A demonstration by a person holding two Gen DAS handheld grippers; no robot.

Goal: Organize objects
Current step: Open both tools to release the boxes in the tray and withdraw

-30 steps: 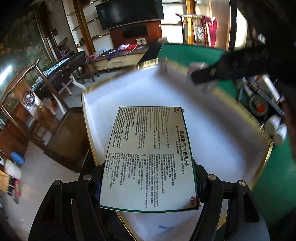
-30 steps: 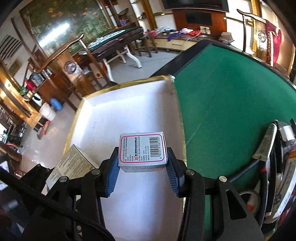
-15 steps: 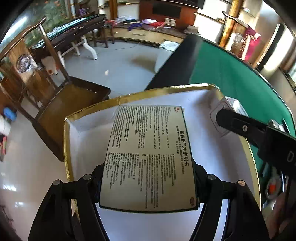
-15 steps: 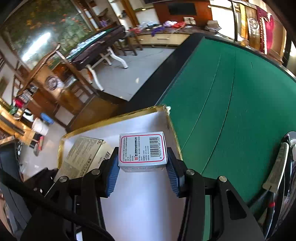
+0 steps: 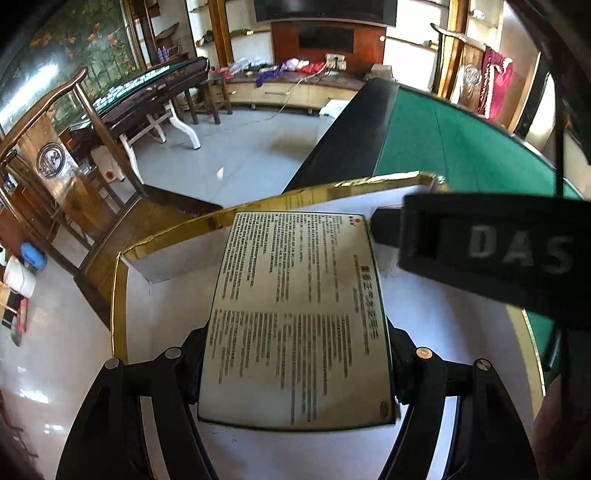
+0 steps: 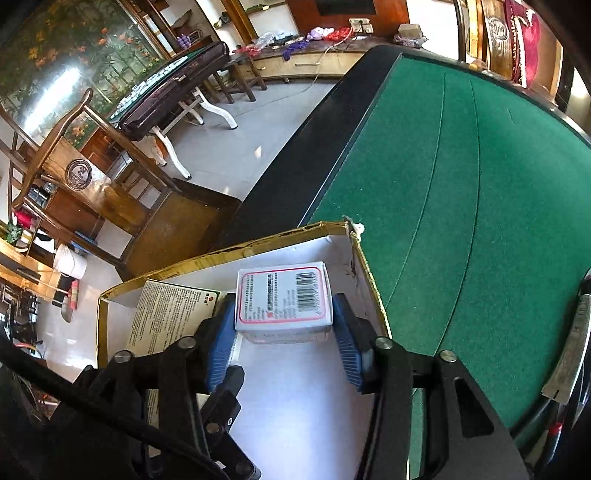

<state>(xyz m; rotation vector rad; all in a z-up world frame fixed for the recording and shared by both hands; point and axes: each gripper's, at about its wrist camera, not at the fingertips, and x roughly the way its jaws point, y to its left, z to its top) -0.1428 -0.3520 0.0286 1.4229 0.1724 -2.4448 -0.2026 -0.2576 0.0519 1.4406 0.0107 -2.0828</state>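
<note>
- Right now my left tongs (image 5: 295,373) are clamped on a flat printed medicine box (image 5: 295,317), held over the white inside of the gold-rimmed cardboard box (image 5: 120,295).
- My right tongs (image 6: 284,332) have just been opening; the small white barcode box (image 6: 283,301) sits between the blue pads (image 6: 349,349) at the box's far right corner. The right pad shows a gap; whether the left pad touches, I cannot tell. It looks set on the white floor of the box.
- From the right wrist view, the printed medicine box (image 6: 166,317) is just beside the small one, on its left, both inside the same container (image 6: 373,291).
- The body of my right tool (image 5: 491,247), black with pale letters, crosses the left wrist view and hides the box's right corner.
- The cardboard box rests at the near edge of the green felt counter (image 6: 461,184), which has a black rim.
- At the far right edge of the counter lies a tube-like item (image 6: 569,354), too cut off to identify.
- Beyond: a wooden chair (image 6: 110,206), grey tiled floor (image 5: 236,155), a dark mahjong-style table (image 5: 155,88), a low cabinet with clothes (image 5: 295,70), a dark TV screen (image 5: 325,9).
</note>
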